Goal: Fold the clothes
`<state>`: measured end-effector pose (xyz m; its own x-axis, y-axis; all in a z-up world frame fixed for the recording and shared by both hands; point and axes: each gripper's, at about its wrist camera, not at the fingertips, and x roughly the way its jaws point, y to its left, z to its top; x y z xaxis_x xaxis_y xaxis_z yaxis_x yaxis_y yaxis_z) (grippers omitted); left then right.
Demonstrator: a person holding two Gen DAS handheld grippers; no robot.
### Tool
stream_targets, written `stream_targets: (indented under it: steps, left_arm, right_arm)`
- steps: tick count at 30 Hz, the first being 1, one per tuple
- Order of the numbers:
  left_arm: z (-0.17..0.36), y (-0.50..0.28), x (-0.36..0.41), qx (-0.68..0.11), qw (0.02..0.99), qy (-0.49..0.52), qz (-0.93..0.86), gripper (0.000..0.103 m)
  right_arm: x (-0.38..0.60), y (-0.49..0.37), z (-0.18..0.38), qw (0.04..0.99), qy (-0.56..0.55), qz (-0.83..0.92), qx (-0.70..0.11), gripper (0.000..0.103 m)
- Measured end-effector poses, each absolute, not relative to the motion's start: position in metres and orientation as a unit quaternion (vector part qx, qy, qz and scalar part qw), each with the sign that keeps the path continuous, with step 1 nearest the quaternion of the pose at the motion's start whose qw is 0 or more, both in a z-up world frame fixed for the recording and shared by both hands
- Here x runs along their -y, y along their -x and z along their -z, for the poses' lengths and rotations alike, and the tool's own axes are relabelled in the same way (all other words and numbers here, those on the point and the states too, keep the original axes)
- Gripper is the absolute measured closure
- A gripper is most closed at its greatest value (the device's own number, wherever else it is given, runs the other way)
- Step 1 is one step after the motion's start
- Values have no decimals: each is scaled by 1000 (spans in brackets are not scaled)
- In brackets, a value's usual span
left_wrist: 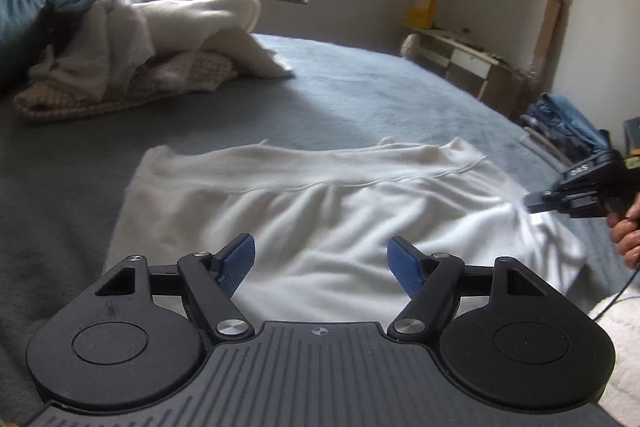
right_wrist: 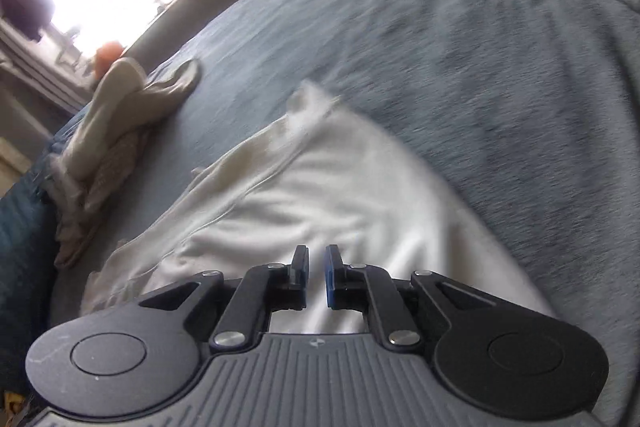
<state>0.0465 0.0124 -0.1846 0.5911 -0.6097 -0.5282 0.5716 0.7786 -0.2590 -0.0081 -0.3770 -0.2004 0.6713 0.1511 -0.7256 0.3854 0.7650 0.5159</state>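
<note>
Left wrist view: our left gripper [left_wrist: 318,265], fingers spread wide, hovers over the white fleece garment [left_wrist: 320,219] spread on the grey-blue blanket [left_wrist: 360,87]; a heap of cream clothes [left_wrist: 132,55] lies beyond. Right wrist view: our right gripper [right_wrist: 316,277], fingers narrowly parted, holds nothing above the garment.

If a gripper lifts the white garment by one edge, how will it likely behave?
The white garment is probably floppy: it lies in soft wrinkles on the grey-blue bedcover, so a lifted edge should drape and sag. It looks thin and likely light. Pushed, it would likely bunch up rather than slide whole, since the bedcover looks fuzzy.
</note>
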Motion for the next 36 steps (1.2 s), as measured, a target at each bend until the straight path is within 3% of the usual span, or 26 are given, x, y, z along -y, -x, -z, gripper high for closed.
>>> stream_targets:
  steps: [4, 7, 12, 16, 19, 21, 23, 27, 33, 36]
  left_arm:
    - [206, -46, 26, -385, 831, 73, 395, 29]
    - [226, -38, 18, -407, 828, 60, 382, 40]
    - [218, -32, -30, -409, 848, 79, 327, 39]
    - [211, -28, -69, -408, 863, 95, 281, 32]
    - [198, -21, -72, -391, 869, 104, 287, 31]
    - [193, -16, -67, -381, 865, 110, 306, 29]
    - [197, -14, -58, -396, 856, 107, 316, 29]
    - [216, -9, -52, -442, 839, 80, 307, 31]
    - [220, 1, -100, -442, 844, 101, 287, 35]
    - [213, 2, -117, -438, 846, 120, 279, 36]
  right_arm:
    - [339, -6, 219, 813, -357, 11, -461, 91]
    - [360, 9, 227, 789, -401, 38, -464, 93]
    - [438, 59, 214, 783, -423, 159, -427, 94]
    - [465, 93, 206, 757, -436, 250, -418, 92]
    - [444, 88, 194, 778, -433, 189, -414, 91]
    - [426, 72, 193, 779, -436, 117, -436, 87]
    - [405, 54, 201, 761, -441, 64, -471, 70]
    - [394, 41, 226, 708, -455, 61, -537, 69]
    - [468, 86, 222, 710, -498, 188, -462, 75]
    - [475, 100, 209, 717, -473, 246, -449, 71]
